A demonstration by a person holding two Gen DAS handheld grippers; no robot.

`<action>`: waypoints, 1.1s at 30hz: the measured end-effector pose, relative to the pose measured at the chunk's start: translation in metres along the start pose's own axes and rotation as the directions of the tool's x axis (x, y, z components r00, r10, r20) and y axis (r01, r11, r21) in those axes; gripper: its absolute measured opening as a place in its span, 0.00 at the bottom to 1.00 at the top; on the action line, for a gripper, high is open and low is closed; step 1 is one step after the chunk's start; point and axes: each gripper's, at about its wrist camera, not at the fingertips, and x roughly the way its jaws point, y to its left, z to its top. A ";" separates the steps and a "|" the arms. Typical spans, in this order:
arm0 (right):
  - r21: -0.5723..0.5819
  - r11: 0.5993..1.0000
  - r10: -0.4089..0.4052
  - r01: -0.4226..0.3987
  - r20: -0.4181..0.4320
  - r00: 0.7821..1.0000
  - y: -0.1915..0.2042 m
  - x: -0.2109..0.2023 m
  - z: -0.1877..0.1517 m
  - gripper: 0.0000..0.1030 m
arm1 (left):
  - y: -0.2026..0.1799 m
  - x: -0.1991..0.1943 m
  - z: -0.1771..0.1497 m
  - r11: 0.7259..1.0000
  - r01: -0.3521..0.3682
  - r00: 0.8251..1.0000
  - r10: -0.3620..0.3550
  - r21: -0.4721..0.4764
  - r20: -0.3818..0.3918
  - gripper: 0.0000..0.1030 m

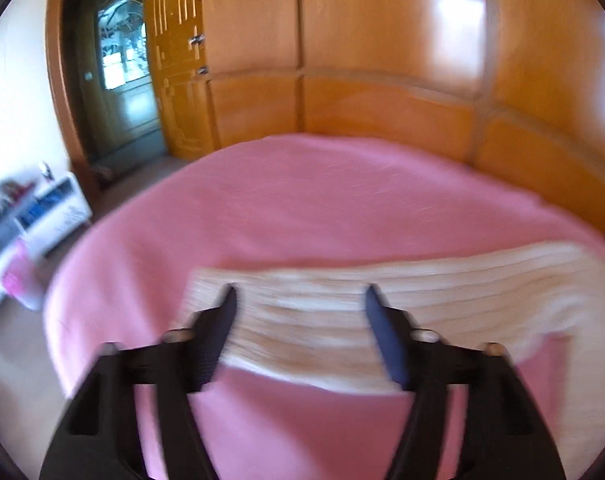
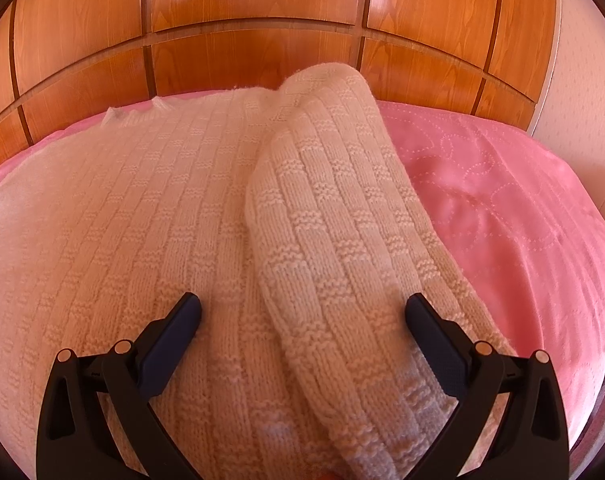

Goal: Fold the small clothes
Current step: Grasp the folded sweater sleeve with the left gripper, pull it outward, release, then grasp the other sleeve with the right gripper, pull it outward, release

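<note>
Right wrist view: one pink bed (image 2: 502, 208) carries one cream knitted sweater (image 2: 122, 220), one part folded over it, a wooden wardrobe (image 2: 262, 52) behind. Bare bedding lies right of the sweater's edge. Right tool (image 2: 302, 308) hovers over the fold, fingers apart; left tool (image 1: 300, 294), blurred, likewise spread, empty.

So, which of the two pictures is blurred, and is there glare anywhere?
Left wrist view: motion-blurred throughout, the cream knit sweater and the left gripper are smeared; a bright window reflection glares on the wooden wardrobe. Right wrist view: sharp, the knit pattern of the sweater and the stitching on the pink bedspread read clearly; only mild sheen on the wood panels. Both views bend straight lines.
</note>
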 end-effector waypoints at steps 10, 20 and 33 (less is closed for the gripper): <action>0.048 0.988 0.153 -0.150 -0.062 0.986 -0.023 0.000 0.007 0.98 | -0.171 -0.086 -0.096 0.847 0.512 0.856 -0.492 0.138 -0.159 0.79; 0.244 0.961 0.121 -0.133 0.062 0.991 -0.119 -0.067 -0.028 0.94 | -0.198 -0.082 -0.143 0.806 0.522 0.851 -0.467 0.280 -0.241 0.80; 0.079 0.988 0.139 -0.134 -0.064 0.988 -0.114 -0.064 -0.062 0.07 | -0.206 -0.082 -0.144 0.801 0.523 0.850 -0.462 0.291 -0.253 0.85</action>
